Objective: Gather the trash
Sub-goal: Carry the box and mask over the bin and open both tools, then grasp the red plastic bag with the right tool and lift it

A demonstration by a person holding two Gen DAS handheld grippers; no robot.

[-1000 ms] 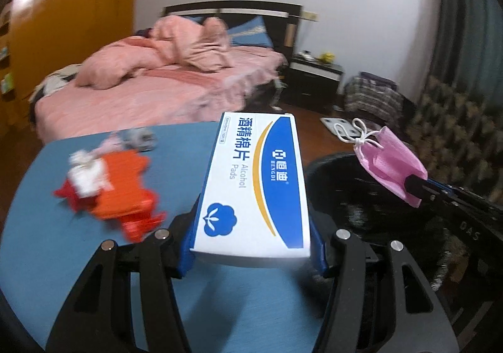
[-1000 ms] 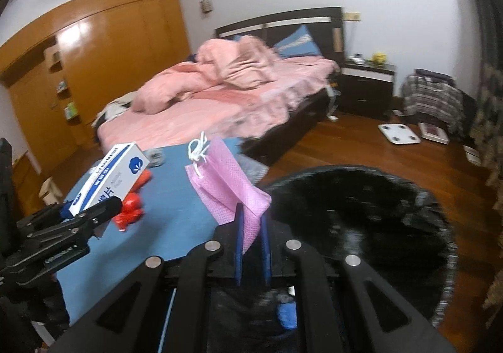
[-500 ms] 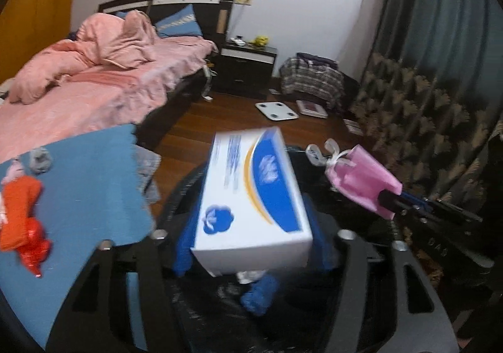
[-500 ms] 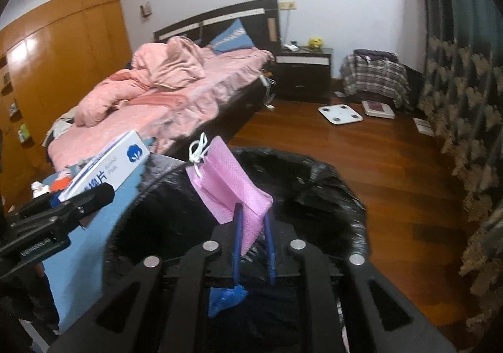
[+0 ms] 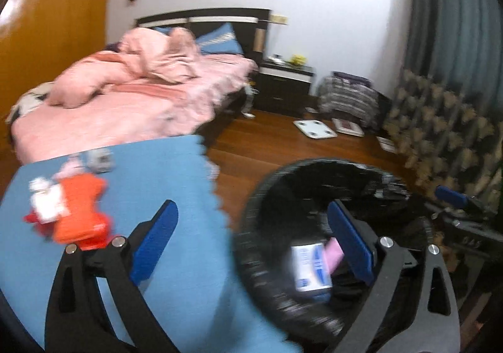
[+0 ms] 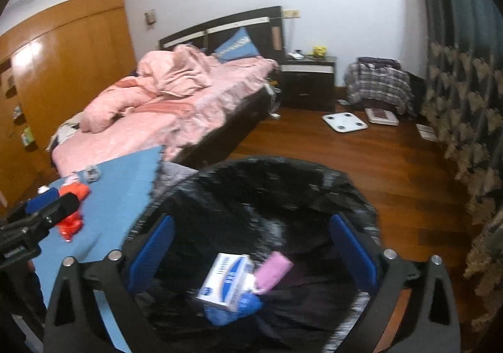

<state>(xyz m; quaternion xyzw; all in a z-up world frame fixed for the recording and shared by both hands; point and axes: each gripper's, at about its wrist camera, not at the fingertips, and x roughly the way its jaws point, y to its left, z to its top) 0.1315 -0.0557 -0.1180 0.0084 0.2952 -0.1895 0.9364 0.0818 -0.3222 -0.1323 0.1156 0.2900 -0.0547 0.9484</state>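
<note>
A black-lined trash bin (image 5: 314, 170) (image 6: 283, 170) stands beside a blue table (image 5: 163, 189) (image 6: 125, 177). Inside it lie the white-and-blue alcohol pad box (image 5: 311, 268) (image 6: 226, 277), the pink face mask (image 5: 334, 254) (image 6: 273, 271) and a blue scrap (image 6: 232, 309). My left gripper (image 5: 251, 243) is open and empty, over the gap between table edge and bin. My right gripper (image 6: 251, 246) is open and empty above the bin. Orange and red wrappers (image 5: 75, 214) (image 6: 74, 208) with white paper (image 5: 44, 199) lie on the table's left.
A small grey item (image 5: 99, 159) (image 6: 92, 173) sits at the table's far edge. A pink bed (image 5: 125, 101) is behind the table. A nightstand (image 5: 283, 89), a white scale (image 5: 317, 128) and patterned curtains (image 5: 440, 120) stand on the wooden floor.
Both grippers opened. The alcohol pad box and the pink mask dropped into the bin. The left gripper swung back left toward the table.
</note>
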